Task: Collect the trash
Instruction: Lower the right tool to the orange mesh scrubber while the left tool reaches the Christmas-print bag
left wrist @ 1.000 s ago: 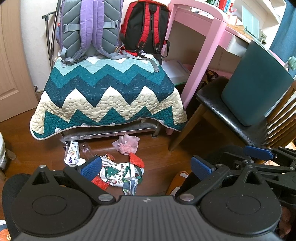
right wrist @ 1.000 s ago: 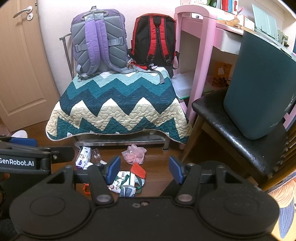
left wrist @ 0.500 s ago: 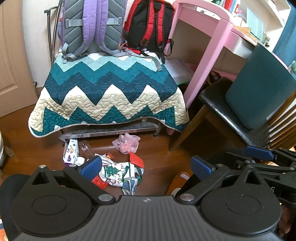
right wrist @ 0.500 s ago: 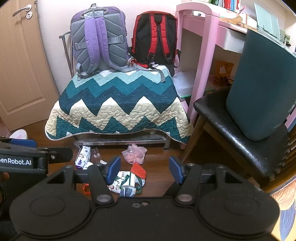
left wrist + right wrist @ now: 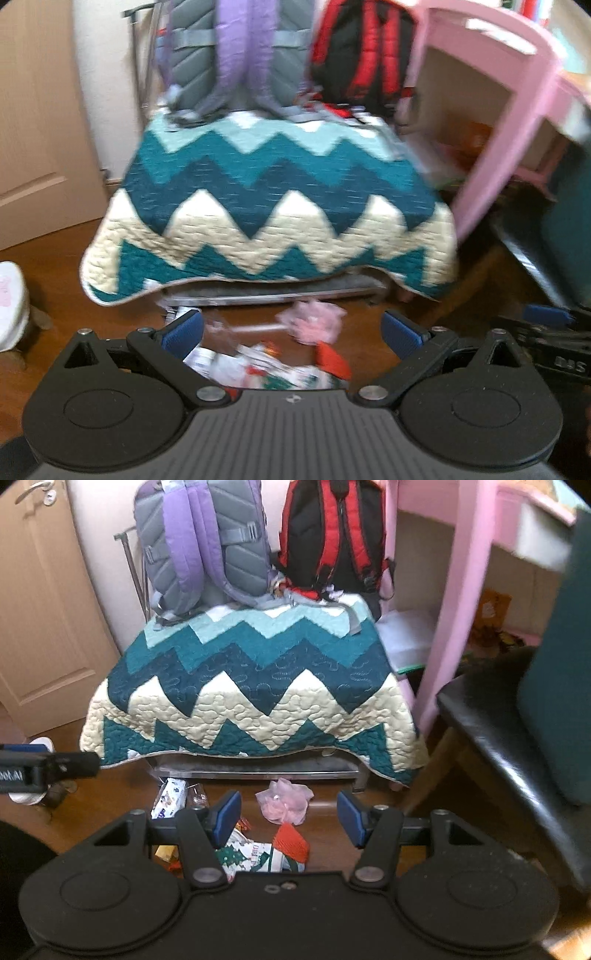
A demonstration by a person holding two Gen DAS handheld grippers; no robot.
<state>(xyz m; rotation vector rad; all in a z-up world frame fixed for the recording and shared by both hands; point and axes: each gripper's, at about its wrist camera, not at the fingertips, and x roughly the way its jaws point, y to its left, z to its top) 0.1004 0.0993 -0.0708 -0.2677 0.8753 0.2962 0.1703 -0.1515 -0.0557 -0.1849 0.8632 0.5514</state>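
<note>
Trash lies on the wooden floor in front of a quilt-covered bench: a crumpled pink bag (image 5: 283, 800), an orange-red wrapper (image 5: 292, 843), a white wrapper with green tree prints (image 5: 255, 858) and a small white-and-blue packet (image 5: 170, 799). The left wrist view is blurred but shows the pink bag (image 5: 313, 325) and the orange-red wrapper (image 5: 332, 360). My left gripper (image 5: 291, 332) hangs open above the pile, holding nothing. My right gripper (image 5: 287, 816) is open too, above the same pile. The near part of the pile is hidden behind both gripper bodies.
The bench carries a teal zigzag quilt (image 5: 251, 686), a grey-purple backpack (image 5: 203, 546) and a red-black backpack (image 5: 332, 535). A pink desk (image 5: 461, 590) and a black-seated chair (image 5: 517, 738) with a teal bin stand on the right. A door (image 5: 37, 609) is at left.
Both grippers have moved forward toward the bench and the trash, so the scene looks larger. The left wrist view has turned blurry from the motion. Jaws remain open.
</note>
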